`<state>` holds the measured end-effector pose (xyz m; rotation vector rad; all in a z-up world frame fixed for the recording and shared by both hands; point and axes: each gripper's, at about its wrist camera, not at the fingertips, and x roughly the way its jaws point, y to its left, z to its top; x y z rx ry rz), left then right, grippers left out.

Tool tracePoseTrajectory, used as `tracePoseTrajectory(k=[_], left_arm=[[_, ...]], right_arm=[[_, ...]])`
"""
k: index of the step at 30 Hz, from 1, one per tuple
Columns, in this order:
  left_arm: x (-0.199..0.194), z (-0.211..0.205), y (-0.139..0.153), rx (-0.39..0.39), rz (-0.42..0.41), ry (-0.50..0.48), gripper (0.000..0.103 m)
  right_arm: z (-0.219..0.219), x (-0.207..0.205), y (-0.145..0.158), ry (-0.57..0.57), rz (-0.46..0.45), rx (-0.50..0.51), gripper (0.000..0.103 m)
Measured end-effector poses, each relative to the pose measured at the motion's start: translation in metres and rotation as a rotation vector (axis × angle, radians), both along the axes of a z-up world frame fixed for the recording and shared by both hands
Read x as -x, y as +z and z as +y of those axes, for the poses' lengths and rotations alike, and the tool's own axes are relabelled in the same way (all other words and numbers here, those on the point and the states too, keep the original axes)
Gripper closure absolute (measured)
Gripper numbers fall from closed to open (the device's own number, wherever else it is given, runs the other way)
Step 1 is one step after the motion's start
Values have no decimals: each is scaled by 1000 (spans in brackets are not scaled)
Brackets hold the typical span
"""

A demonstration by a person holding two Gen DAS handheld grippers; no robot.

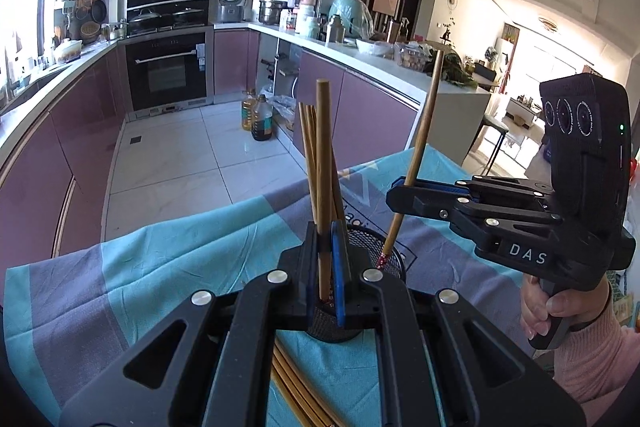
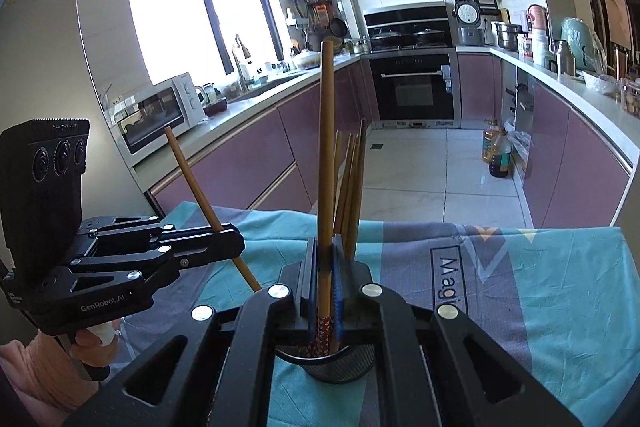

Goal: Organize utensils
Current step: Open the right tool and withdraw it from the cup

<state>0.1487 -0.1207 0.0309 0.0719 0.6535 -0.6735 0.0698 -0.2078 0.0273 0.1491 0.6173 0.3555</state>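
Left gripper [image 1: 327,263] clamps one round brown wooden chopstick [image 1: 323,163] upright over the black mesh holder [image 1: 384,251]; right gripper [image 2: 324,291] clamps another, red-patterned at its tip.

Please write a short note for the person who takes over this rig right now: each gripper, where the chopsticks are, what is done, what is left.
Left gripper: shut on one chopstick, held upright with its tip at the mouth of the black mesh holder.
Right gripper: shut on another chopstick, also over the holder, tip near the rim.
Done: several chopsticks already stand in the holder.
Left: lower and release both held chopsticks, then collect the loose chopsticks lying on the blue cloth below the left gripper. Their number cannot be counted from here.
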Motion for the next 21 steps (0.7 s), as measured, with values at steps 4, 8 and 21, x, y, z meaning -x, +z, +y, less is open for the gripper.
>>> tracePoseTrajectory(k=[4, 8, 21], left_arm=[[-10, 0, -4, -11, 28, -7, 96], [-28, -4, -4, -6, 66, -10, 96], [-61, -15, -16, -4, 117, 21, 95]], right_arm=[[1, -5, -6, 3, 34, 11, 97], [3, -10, -10, 7, 57, 16, 97], [3, -27, -23, -21, 94, 1, 97]])
